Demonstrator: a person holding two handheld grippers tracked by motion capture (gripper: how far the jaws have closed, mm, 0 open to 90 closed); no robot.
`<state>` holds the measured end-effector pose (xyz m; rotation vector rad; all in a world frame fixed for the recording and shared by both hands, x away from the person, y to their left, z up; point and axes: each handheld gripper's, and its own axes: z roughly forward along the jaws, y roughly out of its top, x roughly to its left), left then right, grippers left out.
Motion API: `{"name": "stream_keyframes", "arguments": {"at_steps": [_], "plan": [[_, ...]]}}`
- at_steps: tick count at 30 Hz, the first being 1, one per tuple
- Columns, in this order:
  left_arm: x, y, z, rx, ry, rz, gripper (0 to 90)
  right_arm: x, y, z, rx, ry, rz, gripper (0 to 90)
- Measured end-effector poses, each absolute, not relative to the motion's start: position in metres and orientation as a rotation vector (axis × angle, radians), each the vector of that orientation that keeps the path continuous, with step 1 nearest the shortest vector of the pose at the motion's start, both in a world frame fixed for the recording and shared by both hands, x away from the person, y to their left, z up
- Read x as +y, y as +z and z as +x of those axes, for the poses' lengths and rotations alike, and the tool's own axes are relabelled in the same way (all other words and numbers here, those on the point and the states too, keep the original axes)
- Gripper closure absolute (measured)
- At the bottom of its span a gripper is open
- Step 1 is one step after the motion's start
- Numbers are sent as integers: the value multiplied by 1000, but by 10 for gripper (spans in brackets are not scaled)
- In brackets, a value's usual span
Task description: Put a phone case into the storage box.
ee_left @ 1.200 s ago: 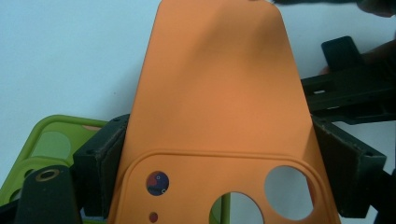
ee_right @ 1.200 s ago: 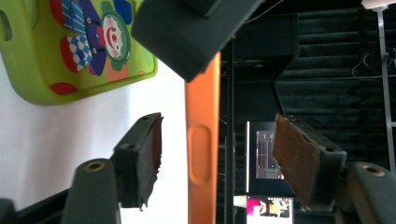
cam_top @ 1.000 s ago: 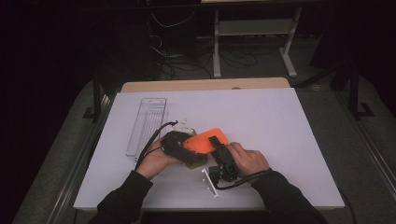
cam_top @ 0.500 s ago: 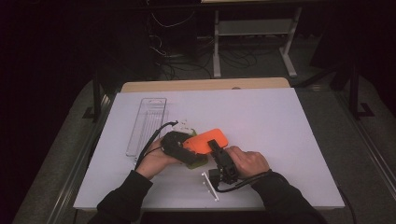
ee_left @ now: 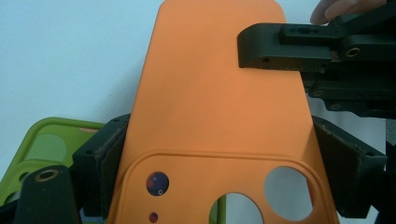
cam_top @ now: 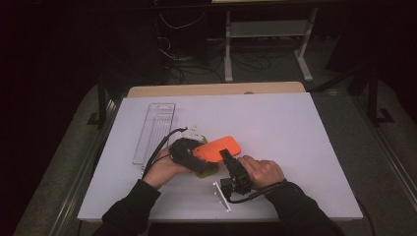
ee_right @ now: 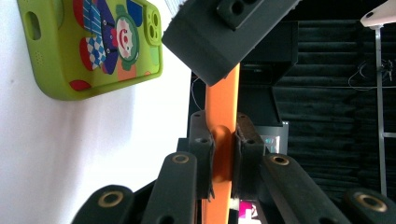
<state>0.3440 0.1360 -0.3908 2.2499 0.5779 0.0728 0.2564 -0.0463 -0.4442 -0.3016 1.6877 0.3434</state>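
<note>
I have the orange phone case (ee_left: 210, 107) held by both tongs above the white table top (cam_top: 305, 137). Nearest me, the left gripper (cam_top: 184, 152) spans the case across its width at the camera-cutout end: in the left gripper view its two jaws sit against the long edges, set wide because the case is wide, and the big round lens holes lie between them. The right gripper (cam_top: 227, 158) has just been closing, and in the right gripper view its pads (ee_right: 204, 140) now pinch the thin wall of the case from both faces, nearly shut, the orange edge running straight up between them.

I judge the case to be light, soft silicone: it will flex and twist rather than crack, and its matte skin should grip rubber pads well. The rim is the stiffer part, so a pinch near an edge or corner is the safest hold; the flat middle of the back would buckle.

Just beyond and below the orange case lies a green phone case (ee_right: 88, 46) with a cartoon clown print, flat on the table and partly under the left gripper. Farther off to the left sits a clear plastic tray (cam_top: 155, 130), well apart from both tongs.
</note>
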Motion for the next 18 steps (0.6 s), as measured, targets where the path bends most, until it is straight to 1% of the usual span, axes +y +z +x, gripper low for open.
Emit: {"name": "stream_keyframes", "arguments": {"at_steps": [4,13,18], "plan": [[136,-390,343,582,53,2241,146,-47,-443,256,1685,356,-289,821],[136,-390,343,592,35,2209,138,-48,-440,256,1690,364,-280,828],[136,-389,341,570,74,2204,125,-48,-440,255,1686,383,-273,829]]}}
